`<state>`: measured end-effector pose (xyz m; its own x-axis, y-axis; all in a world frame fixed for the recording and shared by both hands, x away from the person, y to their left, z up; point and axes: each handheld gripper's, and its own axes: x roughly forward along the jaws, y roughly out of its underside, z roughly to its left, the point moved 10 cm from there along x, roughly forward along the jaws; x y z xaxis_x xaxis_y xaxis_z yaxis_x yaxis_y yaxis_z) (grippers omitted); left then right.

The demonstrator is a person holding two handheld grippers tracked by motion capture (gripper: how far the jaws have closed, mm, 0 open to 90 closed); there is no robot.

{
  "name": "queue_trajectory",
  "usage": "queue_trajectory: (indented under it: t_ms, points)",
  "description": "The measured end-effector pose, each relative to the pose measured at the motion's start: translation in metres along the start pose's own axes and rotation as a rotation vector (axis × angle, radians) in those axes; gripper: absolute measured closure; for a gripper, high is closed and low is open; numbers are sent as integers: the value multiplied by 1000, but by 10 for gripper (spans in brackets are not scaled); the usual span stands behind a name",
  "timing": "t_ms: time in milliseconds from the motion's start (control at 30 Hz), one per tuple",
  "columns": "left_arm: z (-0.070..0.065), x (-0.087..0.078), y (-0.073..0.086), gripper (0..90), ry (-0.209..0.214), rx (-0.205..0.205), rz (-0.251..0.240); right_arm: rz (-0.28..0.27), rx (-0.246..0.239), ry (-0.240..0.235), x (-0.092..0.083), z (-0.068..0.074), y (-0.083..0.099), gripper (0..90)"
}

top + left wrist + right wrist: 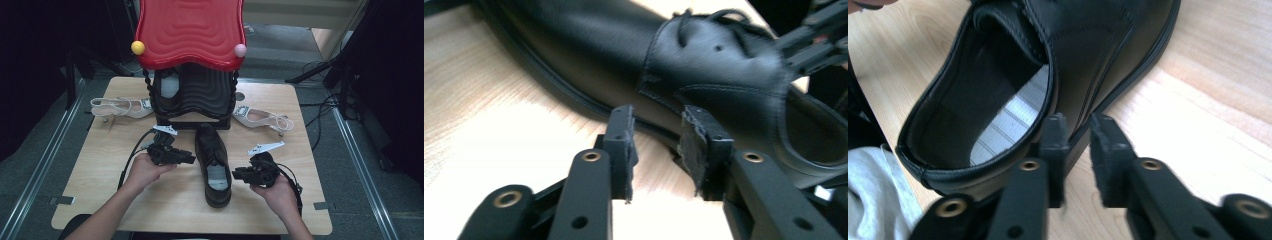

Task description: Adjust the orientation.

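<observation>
Black shoe (213, 165) lies mid-table (100, 165), toe at 12 o'clock toward the red-topped rack (192, 100), heel at 6. Left gripper (186, 158) sits at the shoe's 9 o'clock, jaws parted, nothing between the pads (624, 145), tips just short of the sole edge. Right gripper (239, 174) sits at 3 o'clock by the heel, jaws released, a narrow gap, pads (1055, 145) just beside the shoe's side. White heeled sandals (122, 107) flank the rack at 10 and 2 o'clock.

shoe (213, 165) between hand-held grippers, rack (192, 100) behind, sandals flanking rack
</observation>
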<state>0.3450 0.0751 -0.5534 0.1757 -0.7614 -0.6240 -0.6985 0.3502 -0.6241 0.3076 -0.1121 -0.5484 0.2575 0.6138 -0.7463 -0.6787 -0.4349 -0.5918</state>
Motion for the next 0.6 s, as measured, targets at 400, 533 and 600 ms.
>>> queue_trajectory:
  t_ms: [400, 533, 600]
  points:
    - [-6, -22, 0, 579, 23, -1, -24, -21, 49, -31, -5, 7, -12, 657]
    - [-11, -33, -5, 690, 22, 45, -38, -33, 73, -49, -9, 16, -18, 642]
    - [-11, -36, -7, 741, 16, 53, -37, -36, 79, -52, -11, 19, -20, 633]
